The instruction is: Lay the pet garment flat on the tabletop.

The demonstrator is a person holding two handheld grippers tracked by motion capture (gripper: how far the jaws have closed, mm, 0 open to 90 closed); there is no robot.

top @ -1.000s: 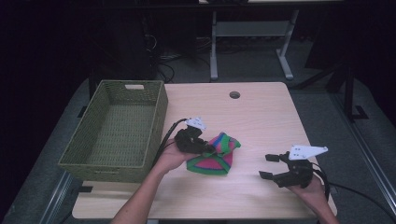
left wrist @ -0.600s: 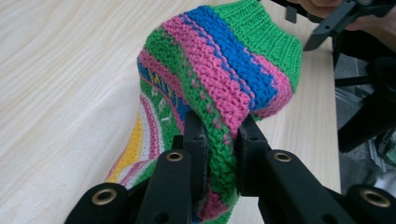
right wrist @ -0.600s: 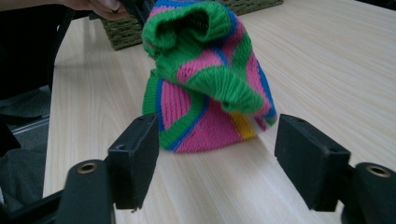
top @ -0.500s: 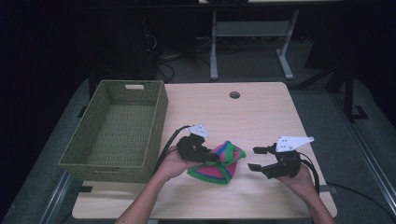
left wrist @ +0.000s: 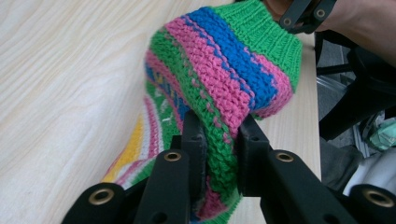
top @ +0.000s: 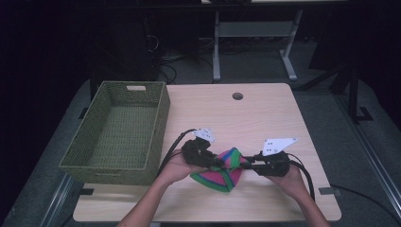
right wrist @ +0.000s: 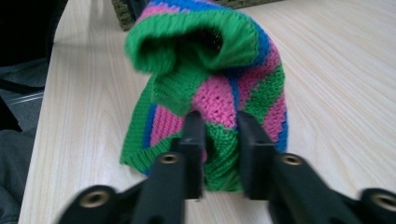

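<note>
A knitted hat [top: 222,169] in green, pink and blue stripes lies near the table's front edge, between both hands. My left gripper [top: 216,161] is shut on its left side; in the left gripper view the jaws pinch a fold of the hat [left wrist: 224,154] between the pads. My right gripper [top: 246,164] comes in from the right, and its jaws have just been closing on the hat's right edge. In the right gripper view a fold of the hat [right wrist: 219,140] is squeezed between the two jaws, with the green brim bunched above.
A green woven basket [top: 158,125] stands empty on the table's left side, close to my left forearm. A round cable hole [top: 237,96] sits at the table's back middle. Bare wooden table [top: 274,118] stretches behind and right of the hat.
My right gripper has moved left to the hat and closed its open jaws on the hat's right edge. The left gripper keeps its hold on the hat's left side.
</note>
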